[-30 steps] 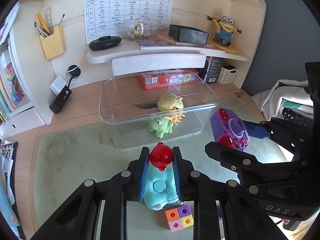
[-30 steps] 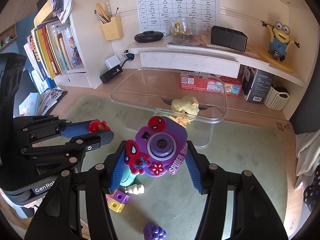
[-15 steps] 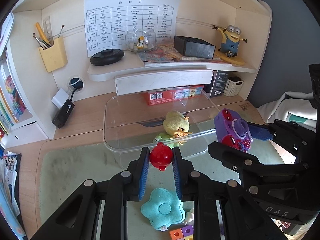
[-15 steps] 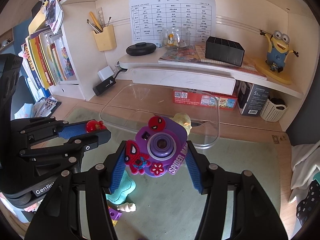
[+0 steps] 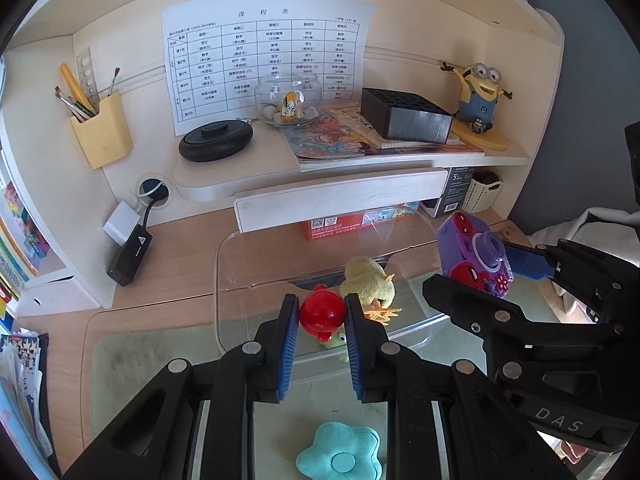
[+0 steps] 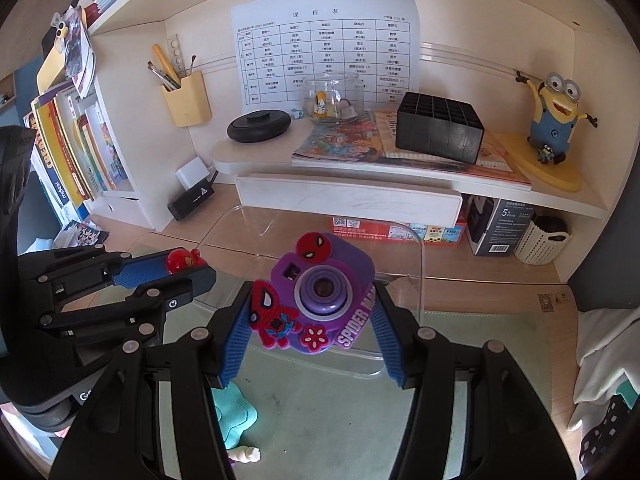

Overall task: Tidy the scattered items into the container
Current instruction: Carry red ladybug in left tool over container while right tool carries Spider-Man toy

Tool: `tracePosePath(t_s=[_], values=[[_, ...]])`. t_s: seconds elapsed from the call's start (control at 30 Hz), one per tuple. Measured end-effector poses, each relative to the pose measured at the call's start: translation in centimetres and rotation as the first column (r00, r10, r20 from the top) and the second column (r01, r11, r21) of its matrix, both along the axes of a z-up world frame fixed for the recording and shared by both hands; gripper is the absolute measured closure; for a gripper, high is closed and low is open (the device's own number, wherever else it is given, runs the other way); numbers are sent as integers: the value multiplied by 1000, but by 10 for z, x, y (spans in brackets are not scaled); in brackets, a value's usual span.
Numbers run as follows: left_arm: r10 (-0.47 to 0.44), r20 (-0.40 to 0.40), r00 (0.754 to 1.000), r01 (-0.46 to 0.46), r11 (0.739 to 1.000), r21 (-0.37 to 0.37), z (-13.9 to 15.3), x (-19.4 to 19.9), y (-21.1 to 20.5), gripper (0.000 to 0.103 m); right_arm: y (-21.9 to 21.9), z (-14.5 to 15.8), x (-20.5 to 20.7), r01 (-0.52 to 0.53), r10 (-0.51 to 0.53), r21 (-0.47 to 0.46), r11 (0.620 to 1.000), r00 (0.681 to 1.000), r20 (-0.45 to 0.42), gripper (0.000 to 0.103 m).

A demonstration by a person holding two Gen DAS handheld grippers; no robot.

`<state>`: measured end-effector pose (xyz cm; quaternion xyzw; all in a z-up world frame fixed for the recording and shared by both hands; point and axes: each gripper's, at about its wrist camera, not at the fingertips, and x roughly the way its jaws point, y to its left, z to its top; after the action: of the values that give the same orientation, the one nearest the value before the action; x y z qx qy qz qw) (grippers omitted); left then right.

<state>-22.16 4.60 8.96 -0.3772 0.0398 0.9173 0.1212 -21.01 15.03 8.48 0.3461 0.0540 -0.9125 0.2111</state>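
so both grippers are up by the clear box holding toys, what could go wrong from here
1. The left gripper pinches the round red toy with only its pad tips; it could squirt out and roll across the mat.
2. The right gripper holds the purple toy camera near the clear container rim; released too early, it may catch the edge and fall outside.
3. Both grippers sit close together, so they could bump while lowering.

Probably a child's study desk at home: class timetable (image 5: 264,56), Minion figurine (image 5: 478,96), picture books (image 6: 72,152).
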Motion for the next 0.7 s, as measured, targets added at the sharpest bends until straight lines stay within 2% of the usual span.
tracePosePath(t_s=[0.17,0.53,0.7], values=[[11,21,1000,-11,1000,-10,-5,-16,-1,82,-4,-3,-16,7,-7,17,1000,1000,20,50],[15,145,989,-11,1000,-27,-40,-52,0,82,-8,-36,-55,14,-18,24,1000,984,175,50],[31,178,984,-21,998,-59,-53,-62,4,82,-9,-49,-65,27,-34,37,999,976,217,50]])
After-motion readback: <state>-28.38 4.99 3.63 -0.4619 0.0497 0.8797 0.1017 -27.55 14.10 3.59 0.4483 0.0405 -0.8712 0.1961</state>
